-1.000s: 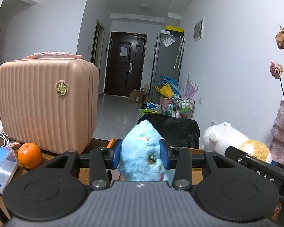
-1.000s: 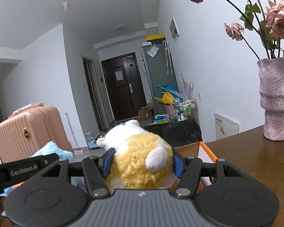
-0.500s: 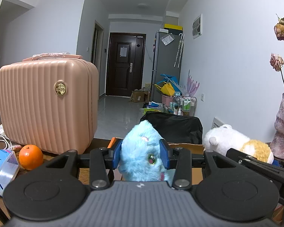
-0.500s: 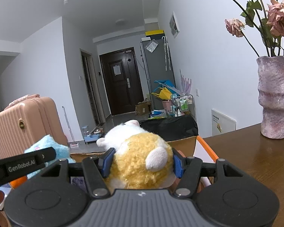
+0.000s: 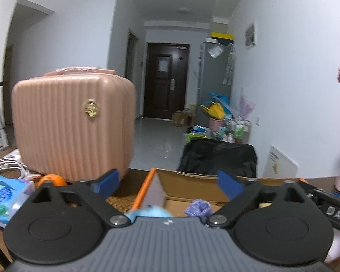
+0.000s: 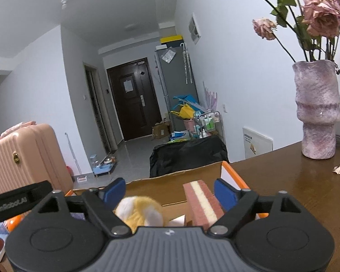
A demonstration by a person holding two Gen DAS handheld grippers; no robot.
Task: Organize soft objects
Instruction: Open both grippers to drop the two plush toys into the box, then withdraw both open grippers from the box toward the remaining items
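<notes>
My left gripper is open over a cardboard box with orange edges. The blue plush toy lies below it in the box, only its top showing, beside a purple soft thing. My right gripper is open over the same box. The yellow and white plush toy sits loose below its jaws, next to a pink and cream sponge block.
A pink ribbed suitcase stands at the left on the wooden table. An orange and a tissue pack lie before it. A purple vase with dried roses stands at the right.
Both grippers opened and let go of their plush toys, which dropped into the box. Both grippers now sit closer over the box.
</notes>
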